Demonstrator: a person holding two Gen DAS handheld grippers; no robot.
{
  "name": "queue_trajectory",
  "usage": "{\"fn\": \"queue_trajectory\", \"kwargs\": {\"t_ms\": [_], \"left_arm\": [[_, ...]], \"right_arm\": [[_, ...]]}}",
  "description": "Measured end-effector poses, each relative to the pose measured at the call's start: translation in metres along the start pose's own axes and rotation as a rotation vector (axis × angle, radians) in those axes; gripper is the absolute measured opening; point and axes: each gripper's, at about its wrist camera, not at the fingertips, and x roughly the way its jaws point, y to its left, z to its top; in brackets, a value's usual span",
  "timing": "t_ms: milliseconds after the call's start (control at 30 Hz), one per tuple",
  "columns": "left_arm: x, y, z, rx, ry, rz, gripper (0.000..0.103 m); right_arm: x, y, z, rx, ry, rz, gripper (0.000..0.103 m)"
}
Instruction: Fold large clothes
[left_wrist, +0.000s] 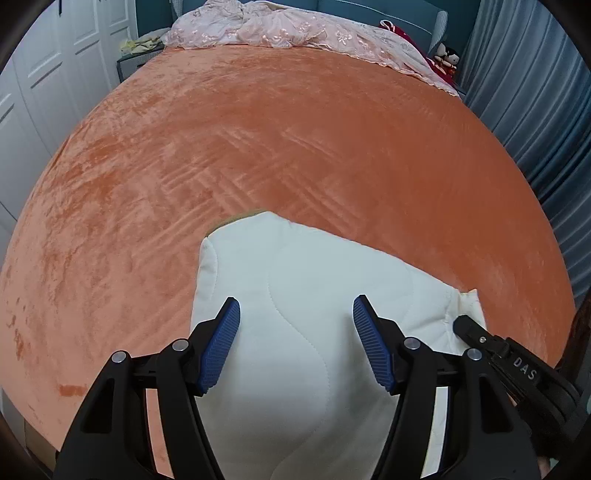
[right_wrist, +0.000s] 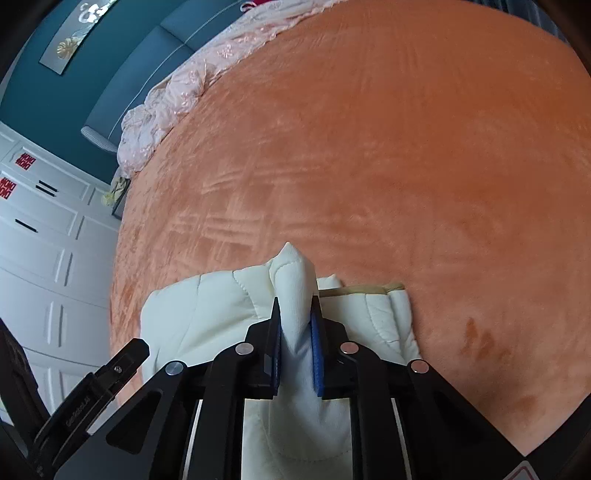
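Cream quilted padding, most likely a puffy jacket or light quilted garment (left_wrist: 295, 332), lies partly folded at the near edge of the bed, on an orange plush bedspread (left_wrist: 277, 147) whose flat surface serves as the folding table. The right gripper (right_wrist: 297, 332) has its blue pads pinched tight on a raised ridge of that cream fabric (a bunched corner pokes up past the tips), probably to carry this flap over or tug it square. The left gripper (left_wrist: 295, 332) hovers over the middle of the garment with its jaws spread wide and nothing between them, fabric visible below; seems placed to press or steady the bulk while the other side pulls, though contact can't be confirmed. An olive lining edge (right_wrist: 362, 290) shows at the far fold. A pink lace coverlet (left_wrist: 295, 29) is heaped near the headboard, well apart from the work.
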Motion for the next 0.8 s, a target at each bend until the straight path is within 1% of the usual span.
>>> {"fn": "queue_trajectory", "kwargs": {"t_ms": [67, 133, 267, 400, 500, 600, 700, 800], "left_arm": [[0.014, -0.004, -0.003, 0.001, 0.016, 0.002, 0.061], [0.027, -0.010, -0.009, 0.018, 0.017, 0.011, 0.062], [0.044, -0.022, -0.018, 0.074, -0.007, 0.056, 0.073], [0.060, -0.018, -0.023, 0.063, -0.015, 0.052, 0.080], [0.069, -0.014, -0.027, 0.054, -0.029, 0.059, 0.084], [0.076, -0.016, -0.030, 0.058, -0.048, 0.088, 0.086], [0.080, -0.020, -0.032, 0.067, -0.067, 0.120, 0.087], [0.084, -0.021, -0.034, 0.065, -0.076, 0.129, 0.087]], "right_arm": [[0.004, -0.006, -0.007, -0.035, -0.036, -0.058, 0.010], [0.019, -0.014, -0.011, -0.067, -0.029, -0.101, 0.010], [0.037, -0.023, -0.016, -0.100, -0.023, -0.120, 0.012], [0.051, -0.017, -0.021, -0.170, -0.039, -0.161, 0.018], [0.059, -0.017, -0.023, -0.184, -0.049, -0.162, 0.021], [0.063, -0.020, -0.024, -0.186, -0.061, -0.158, 0.023], [0.067, -0.023, -0.023, -0.191, -0.068, -0.145, 0.024], [0.070, -0.024, -0.024, -0.188, -0.077, -0.131, 0.024]]}}
